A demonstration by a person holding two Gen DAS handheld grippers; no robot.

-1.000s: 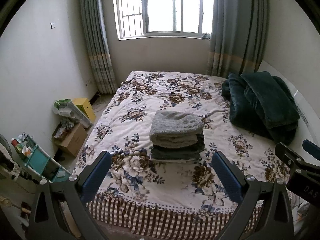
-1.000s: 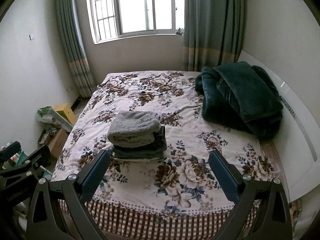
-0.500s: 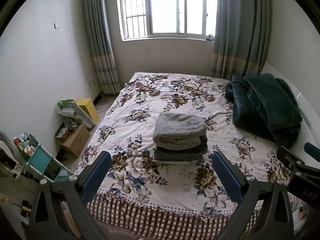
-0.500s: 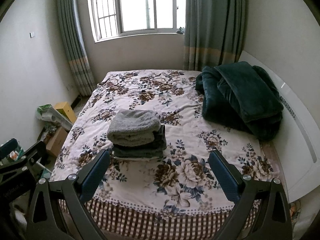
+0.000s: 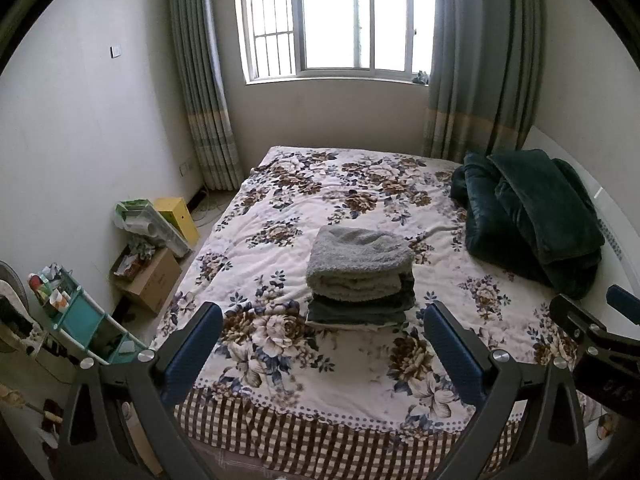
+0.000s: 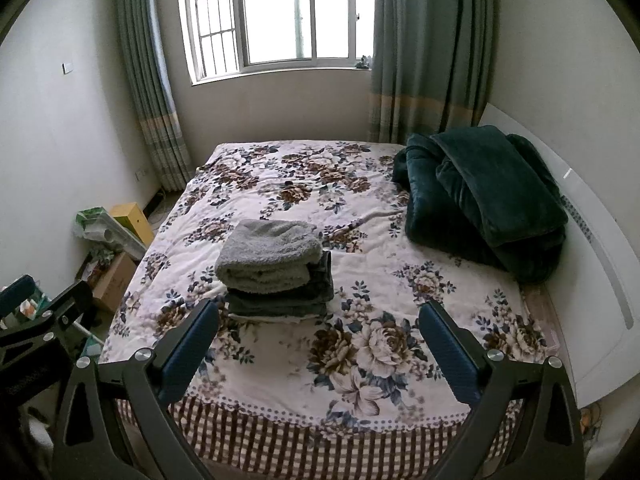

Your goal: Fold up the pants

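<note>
- Left gripper (image 5: 322, 344): jaws spread wide, nothing between them, held in the air off the foot of the bed (image 5: 320, 384). Blue pads (image 5: 192, 354) face each other.
- Left view: folded pants (image 5: 360, 276) sit in a stack mid-bed, a fluffy grey pair on top, darker folded pairs under it. The stack lies beyond the fingertips and between them in the frame, apart from both.
- Left view: dark green blanket (image 5: 532, 216) bunched at the right side of the bed, against the white headboard (image 5: 612, 216), well apart from the stack.
- Left view: right gripper (image 5: 592, 328) shows at the right edge, only partly in frame.
- Left view: floor left of the bed holds a cardboard box (image 5: 150, 280), a yellow box (image 5: 178, 218) and a teal shelf (image 5: 86, 320). Window (image 5: 340, 20) with curtains (image 5: 204, 92) behind the bed.
- Right gripper (image 6: 320, 344): jaws also wide apart, empty, held off the foot of the bed (image 6: 340, 380).
- Right view: pants (image 6: 276, 268) sit left of centre, past the left fingertip and clear of it.
- Right view: blanket (image 6: 488, 196) at far right, against the headboard (image 6: 600, 240).
- Right view: left gripper (image 6: 36, 320) shows at the left edge, partly cut off.
- Right view: cardboard box (image 6: 116, 280) and yellow box (image 6: 134, 220) beside the bed; window (image 6: 280, 12) behind.
</note>
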